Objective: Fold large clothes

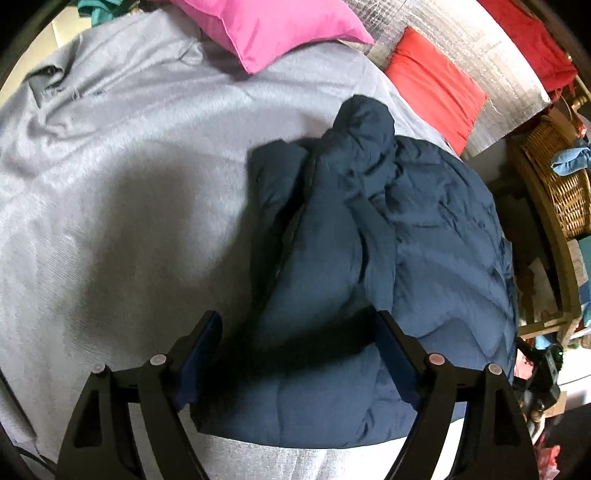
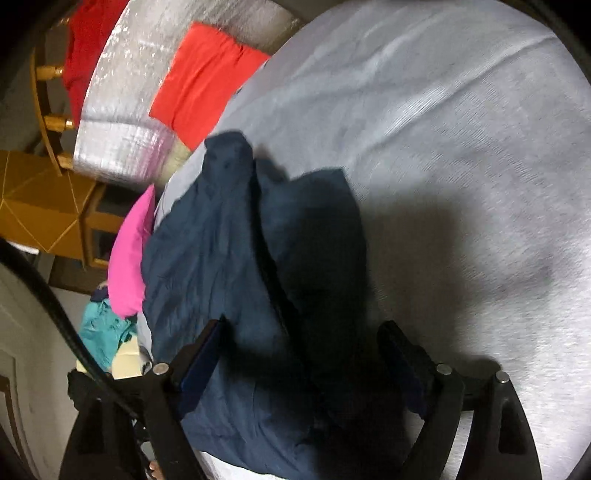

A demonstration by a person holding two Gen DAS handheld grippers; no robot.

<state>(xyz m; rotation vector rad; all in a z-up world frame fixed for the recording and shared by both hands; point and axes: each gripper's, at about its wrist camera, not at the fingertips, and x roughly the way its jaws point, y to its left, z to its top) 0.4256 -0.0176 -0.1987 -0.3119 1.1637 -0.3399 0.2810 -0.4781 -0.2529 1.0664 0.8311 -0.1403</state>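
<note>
- Navy puffer jacket [image 1: 388,229] is lying bunched up on the grey bedspread [image 1: 129,184], over toward the bed's edge, with a sleeve or collar end poking up at the far side.
- Left gripper [image 1: 297,325] hangs over the near part of the jacket, jaws wide apart, nothing pinched between them.
- Right gripper [image 2: 299,332] is the same deal from the other side: jaws spread, jacket [image 2: 229,258] under them but not clamped.
- Only the left view catches the wicker basket [image 1: 554,184] beside the bed and the full pink pillow [image 1: 273,26] up top.
- Right view only gets a sliver of that pink pillow [image 2: 129,254] squeezed next to the jacket, plus a teal garment [image 2: 99,332] and some yellow wooden furniture [image 2: 40,206] the left one misses.
- Both views show the orange-red cushion [image 1: 436,85] against the silvery quilted panel [image 2: 122,110].
- Right view is kinda blurry, so the folds are hard to read there.
</note>
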